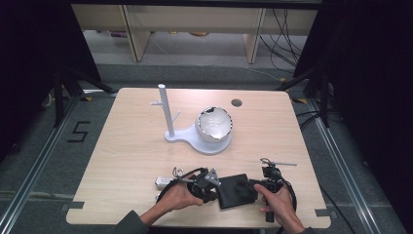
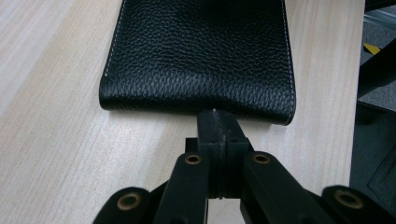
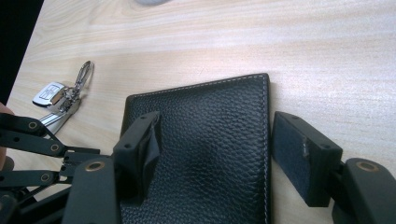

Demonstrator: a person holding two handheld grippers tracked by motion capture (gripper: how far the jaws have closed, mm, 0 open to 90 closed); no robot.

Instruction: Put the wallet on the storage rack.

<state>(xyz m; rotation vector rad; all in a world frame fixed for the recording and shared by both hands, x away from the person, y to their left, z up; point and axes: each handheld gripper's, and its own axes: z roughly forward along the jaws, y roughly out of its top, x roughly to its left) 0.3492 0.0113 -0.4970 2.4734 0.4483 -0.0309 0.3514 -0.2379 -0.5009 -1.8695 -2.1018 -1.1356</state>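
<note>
A black leather wallet (image 1: 236,191) (image 2: 196,51) (image 3: 210,140) lies flat near the front edge of the wooden table (image 1: 136,146). My left gripper (image 1: 216,191) (image 2: 217,116) comes at it from the left, its jaws shut on the wallet's near edge, where the leather puckers a little. From the right, my right gripper (image 1: 253,186) (image 3: 215,123) stands open at the wallet's other side. One of its pads hovers over the leather and the other is just off the stitched edge. Neither pad presses on it.
A key bunch with a silver fob (image 1: 168,179) (image 3: 63,95) lies left of the wallet, behind my left hand. Mid-table stands a white post stand (image 1: 165,112) whose round base carries a white cracked-open globe (image 1: 213,124). A cable hole (image 1: 236,103) is behind it.
</note>
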